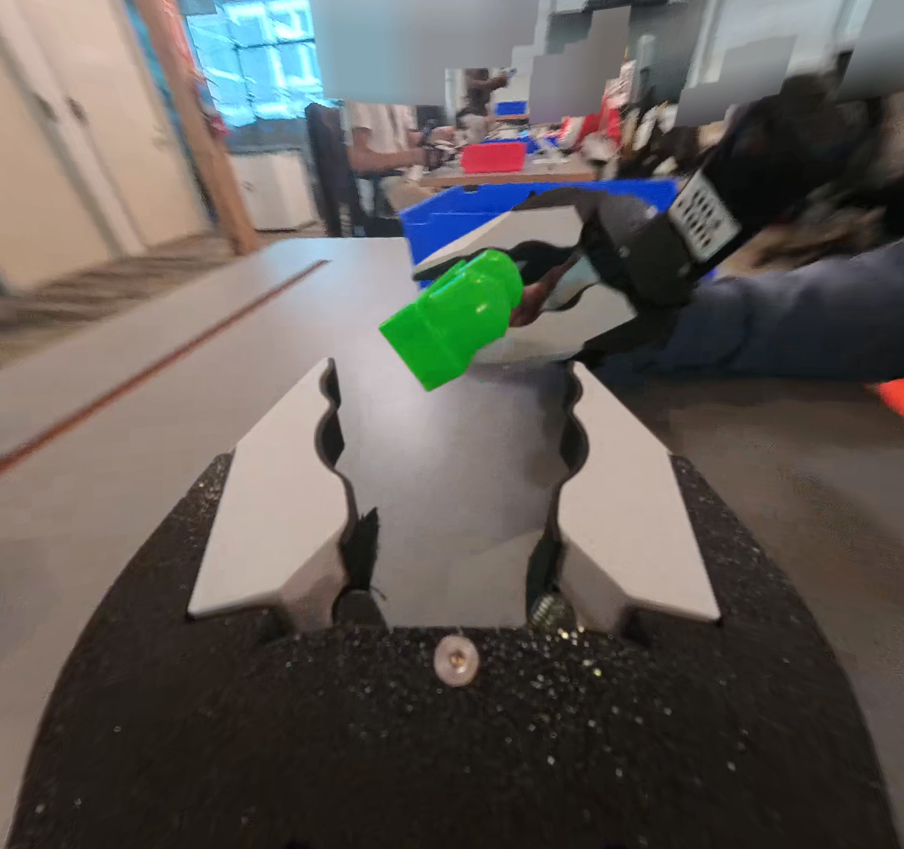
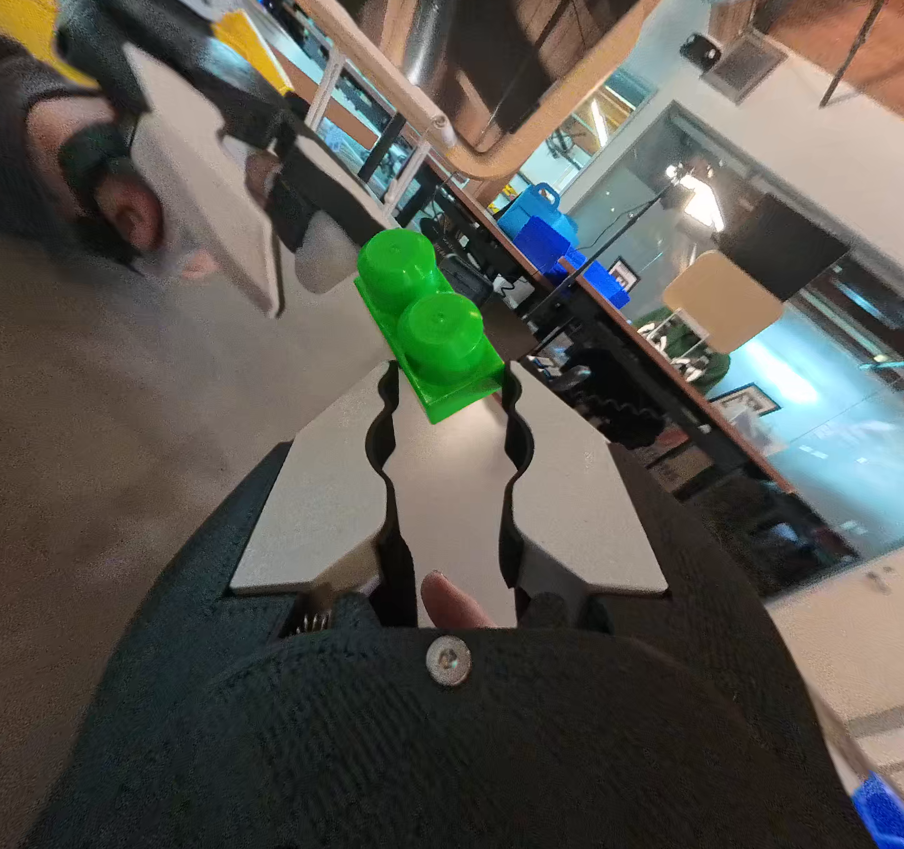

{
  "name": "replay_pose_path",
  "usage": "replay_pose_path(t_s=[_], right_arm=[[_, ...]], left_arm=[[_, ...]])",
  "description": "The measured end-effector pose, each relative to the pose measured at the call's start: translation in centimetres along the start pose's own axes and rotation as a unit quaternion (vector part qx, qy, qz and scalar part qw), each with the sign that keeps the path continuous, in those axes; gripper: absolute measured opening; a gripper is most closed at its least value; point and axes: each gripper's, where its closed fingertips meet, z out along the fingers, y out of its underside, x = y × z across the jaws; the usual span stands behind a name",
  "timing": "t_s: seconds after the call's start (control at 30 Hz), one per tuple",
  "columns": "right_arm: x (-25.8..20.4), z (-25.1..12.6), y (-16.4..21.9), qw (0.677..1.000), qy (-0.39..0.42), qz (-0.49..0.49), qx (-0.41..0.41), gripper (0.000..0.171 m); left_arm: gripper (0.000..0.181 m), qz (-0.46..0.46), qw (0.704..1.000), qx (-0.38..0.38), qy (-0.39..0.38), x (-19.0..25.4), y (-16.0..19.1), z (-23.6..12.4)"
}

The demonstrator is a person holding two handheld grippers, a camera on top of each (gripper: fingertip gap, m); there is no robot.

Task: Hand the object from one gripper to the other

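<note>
A bright green two-stud toy brick [image 1: 440, 336] is held in the air over the grey table [image 1: 220, 410]. My right gripper [image 2: 450, 375] is shut on the base of the brick [image 2: 425, 317] at its fingertips, studs pointing away from its camera. In the left wrist view the right gripper [image 1: 472, 309] reaches in from the right. My left gripper [image 1: 452, 373] is open and empty, its fingertips just below and short of the brick, not touching it. In the right wrist view the left gripper [image 2: 298, 287] shows at the upper left, open, just behind the brick.
A blue bin [image 1: 489, 209] stands on the table behind the brick. A dark sleeve [image 1: 782, 327] lies along the right side, with an orange thing [image 1: 892, 400] at the right edge. Desks, bins and people fill the blurred background.
</note>
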Motion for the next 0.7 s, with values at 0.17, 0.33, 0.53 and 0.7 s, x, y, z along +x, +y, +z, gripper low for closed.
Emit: replay_pose_path(t_s=[0.17,0.33,0.53,0.7], right_arm=[[-0.5,0.1,0.5,0.997,-0.038,0.060,-0.009,0.041],[-1.3,0.0,1.3,0.996,-0.067,0.050,-0.027,0.040],[-2.0,-0.1,0.9,0.994,-0.090,0.054,-0.017,0.040],[-1.3,-0.1,0.7,0.998,-0.057,0.041,0.000,0.042]], left_arm=[[0.087,0.294,0.944,-0.055,-0.142,-1.2,0.7,0.2],[0.074,0.352,0.923,-0.076,-0.137,-0.2,1.9,1.4],[0.039,0.308,0.942,-0.027,-0.128,-0.3,0.5,0.4],[0.038,0.213,0.969,-0.027,-0.121,-1.0,0.4,0.4]])
